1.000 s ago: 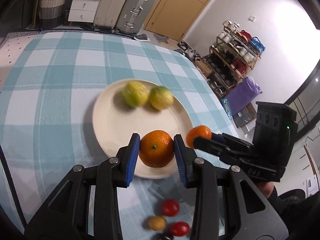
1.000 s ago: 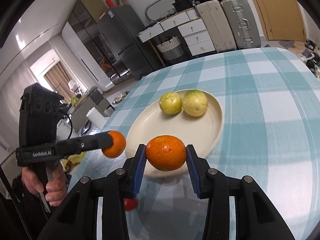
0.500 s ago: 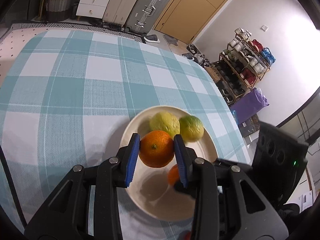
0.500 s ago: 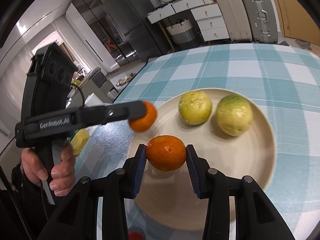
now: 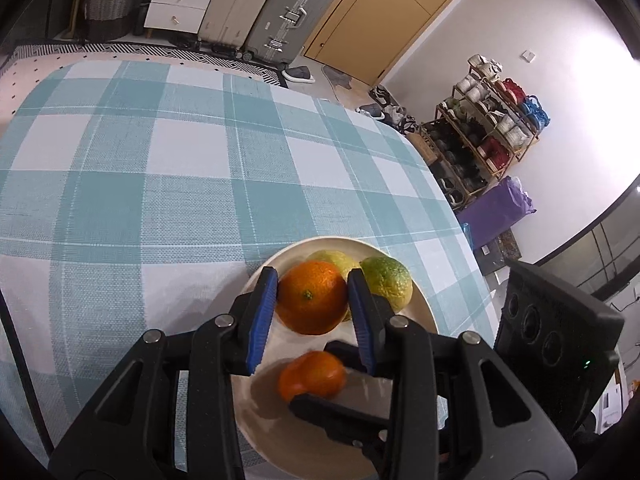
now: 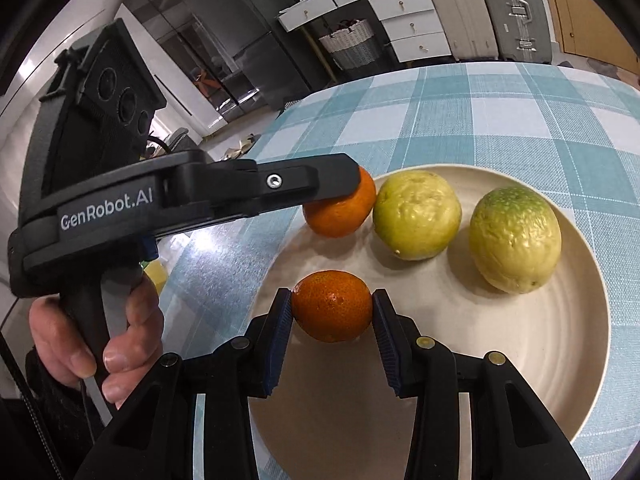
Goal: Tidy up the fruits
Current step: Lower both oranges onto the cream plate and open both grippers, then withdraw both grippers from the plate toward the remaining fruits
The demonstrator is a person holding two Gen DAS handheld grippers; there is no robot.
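Both grippers [image 5: 312, 312] [image 6: 330, 316] gripping oranges [image 5: 312, 298] [image 6: 331, 306] over plate [image 6: 520, 360]; two yellow-green fruits [image 6: 416, 216] already lying there; release pending.

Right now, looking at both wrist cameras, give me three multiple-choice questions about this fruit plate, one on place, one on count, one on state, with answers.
1. Where do the two yellow-green fruits lie?
A. on the plate
B. on the cloth
C. in a basket

2. How many oranges show?
A. one
B. two
C. four

3. What is the right gripper doing?
A. hanging empty
B. holding an orange
C. holding a yellow-green fruit

Answers:
1 A: both yellow-green fruits sit inside the plate.
2 B: one orange in the right gripper, another in the left gripper.
3 B: its pads flank the orange.
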